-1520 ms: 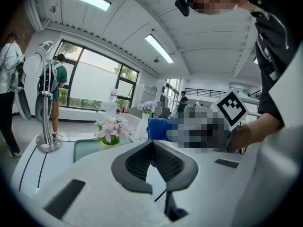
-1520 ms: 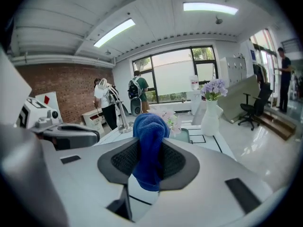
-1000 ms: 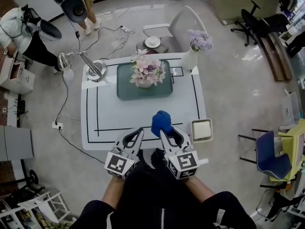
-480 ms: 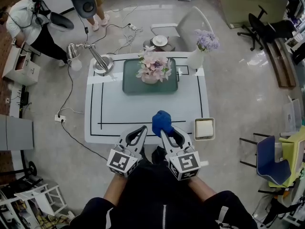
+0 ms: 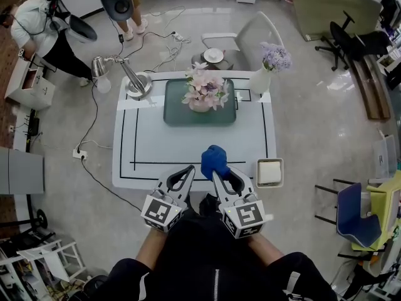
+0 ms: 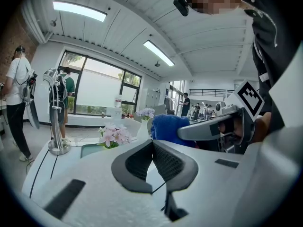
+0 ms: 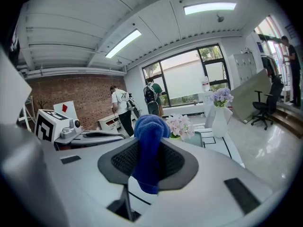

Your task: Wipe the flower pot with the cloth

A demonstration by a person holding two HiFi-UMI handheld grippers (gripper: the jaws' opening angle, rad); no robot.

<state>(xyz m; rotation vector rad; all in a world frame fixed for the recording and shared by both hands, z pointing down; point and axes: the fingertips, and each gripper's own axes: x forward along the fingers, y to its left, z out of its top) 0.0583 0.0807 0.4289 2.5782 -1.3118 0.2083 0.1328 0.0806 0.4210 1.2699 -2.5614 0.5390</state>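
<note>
The flower pot [image 5: 201, 106] with pink blooms stands in a green tray [image 5: 175, 111] at the far side of the white table [image 5: 188, 146]. My right gripper [image 5: 215, 172] hovers at the table's near edge, shut on a bunched blue cloth [image 5: 214, 160]; in the right gripper view the cloth [image 7: 148, 148] sticks up between the pads, well short of the pot [image 7: 179, 126]. Just left of it my left gripper [image 5: 187, 170] is shut on nothing, its pads meeting [image 6: 152, 142]. The left gripper view shows the cloth [image 6: 166, 126] to its right and the pot [image 6: 113, 136] ahead.
A white vase of purple flowers [image 5: 262, 78] stands at the table's far right corner, a silver desk lamp [image 5: 133, 83] at its far left. A small white box [image 5: 269, 172] sits at the near right corner. Beyond the table are a chair [image 5: 250, 33], cables and people.
Both grippers keep their pose and the cloth stays clamped. The head view has shifted a little, so the table sits slightly further right in the picture.
</note>
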